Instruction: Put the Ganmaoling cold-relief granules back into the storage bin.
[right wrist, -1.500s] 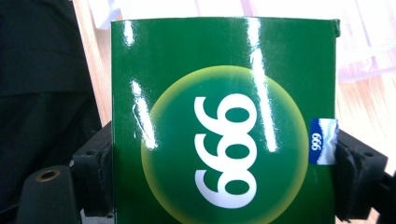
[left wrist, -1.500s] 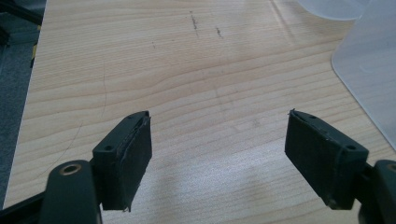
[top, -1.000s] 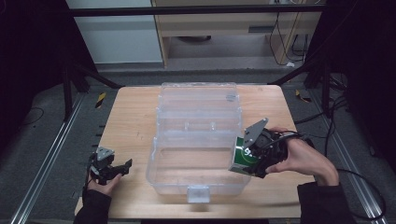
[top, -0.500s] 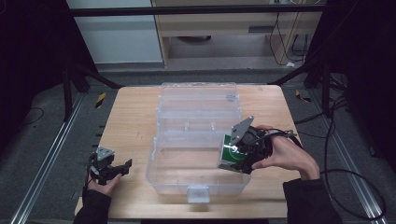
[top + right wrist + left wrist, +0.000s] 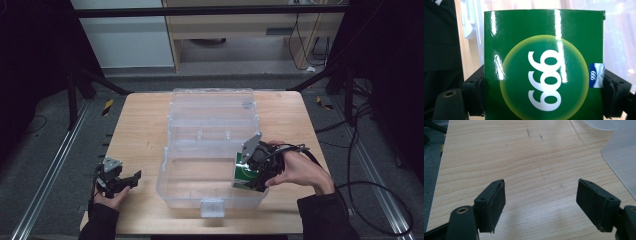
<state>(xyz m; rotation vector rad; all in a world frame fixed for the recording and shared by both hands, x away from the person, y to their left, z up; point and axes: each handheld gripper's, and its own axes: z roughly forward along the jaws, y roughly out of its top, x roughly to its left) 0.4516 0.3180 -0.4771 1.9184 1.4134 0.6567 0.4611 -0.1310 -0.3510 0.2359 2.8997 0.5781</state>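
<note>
Nearest the person, the left gripper (image 5: 131, 178) rests on the table (image 5: 140, 125) with its jaws apart over bare wood. Its own view shows the bin's rim at the right edge. Further in, the right gripper (image 5: 248, 175) is clamped on a green box (image 5: 245, 174), one jaw on each side edge. The box hangs tilted over the right end of the clear bin (image 5: 185, 175). Beyond it, the bin's open lid (image 5: 212, 112) lies flat on the table.
</note>
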